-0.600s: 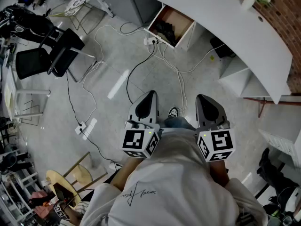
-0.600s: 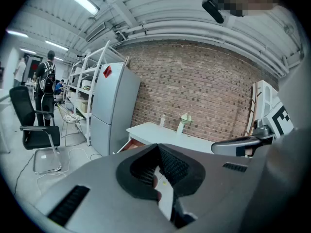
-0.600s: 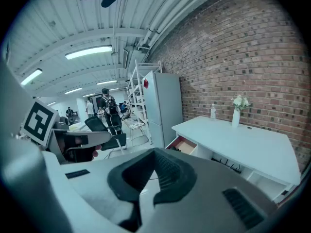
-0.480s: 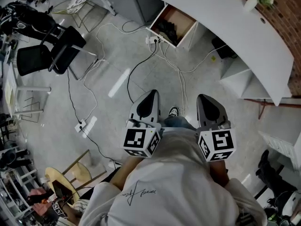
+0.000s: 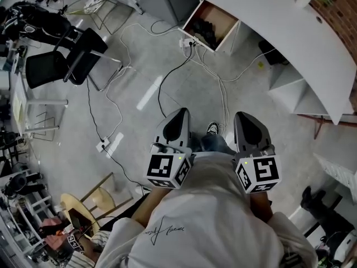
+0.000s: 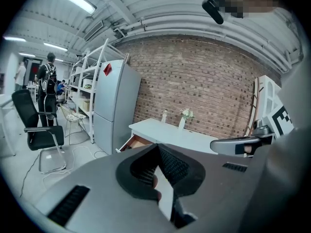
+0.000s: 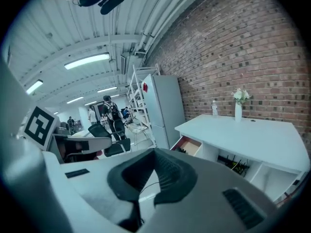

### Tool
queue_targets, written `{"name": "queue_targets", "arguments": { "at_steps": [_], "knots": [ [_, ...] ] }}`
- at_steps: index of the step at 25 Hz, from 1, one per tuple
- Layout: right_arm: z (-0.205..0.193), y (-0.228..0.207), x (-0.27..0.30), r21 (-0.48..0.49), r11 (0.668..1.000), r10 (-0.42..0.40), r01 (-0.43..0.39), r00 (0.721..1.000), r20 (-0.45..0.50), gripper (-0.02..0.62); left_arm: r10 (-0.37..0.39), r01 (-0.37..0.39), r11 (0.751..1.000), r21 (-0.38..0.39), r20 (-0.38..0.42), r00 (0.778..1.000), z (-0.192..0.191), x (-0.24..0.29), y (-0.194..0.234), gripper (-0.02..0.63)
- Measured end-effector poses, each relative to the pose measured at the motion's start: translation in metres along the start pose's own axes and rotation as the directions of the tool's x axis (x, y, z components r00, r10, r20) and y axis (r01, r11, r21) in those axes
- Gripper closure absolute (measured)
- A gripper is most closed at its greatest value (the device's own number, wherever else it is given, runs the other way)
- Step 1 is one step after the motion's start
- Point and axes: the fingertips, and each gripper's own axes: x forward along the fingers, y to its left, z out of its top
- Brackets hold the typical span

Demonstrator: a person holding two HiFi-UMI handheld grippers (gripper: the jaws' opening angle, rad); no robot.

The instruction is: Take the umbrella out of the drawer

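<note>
Drawer [image 5: 221, 17] open, left claw [image 5: 181, 113], right claw [image 5: 246, 116] closed

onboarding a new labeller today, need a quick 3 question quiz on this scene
1. True or false: the drawer under the white desk stands open.
2. Pick one: what is between the jaws of the right gripper? A a cup; B nothing, they are shut; C a book.
3. In a few words: what stands on the desk near the brick wall?

Key: 1 true. 2 B. 3 a white vase with flowers.
</note>
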Motion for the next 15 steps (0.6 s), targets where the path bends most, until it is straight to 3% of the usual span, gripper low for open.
{"name": "queue_targets", "arguments": {
  "at_steps": [6, 15],
  "knots": [
    [-0.003, 0.014, 0.003, 0.071, 0.992, 0.103, -0.103, 0.995, 0.002, 0.584, 0.017, -0.018, 0.999, -0.026, -0.016, 1.0, -0.005, -0.001, 0.009, 0.588],
    [0.01, 0.011, 0.033, 0.026, 0.996, 0.087, -0.086, 0.996, -0.031, 0.584, -0.008, 0.007, 0.996, -0.083, -0.005, 1.0, 0.004, 0.028, 0.032, 0.588]
  ]
}}
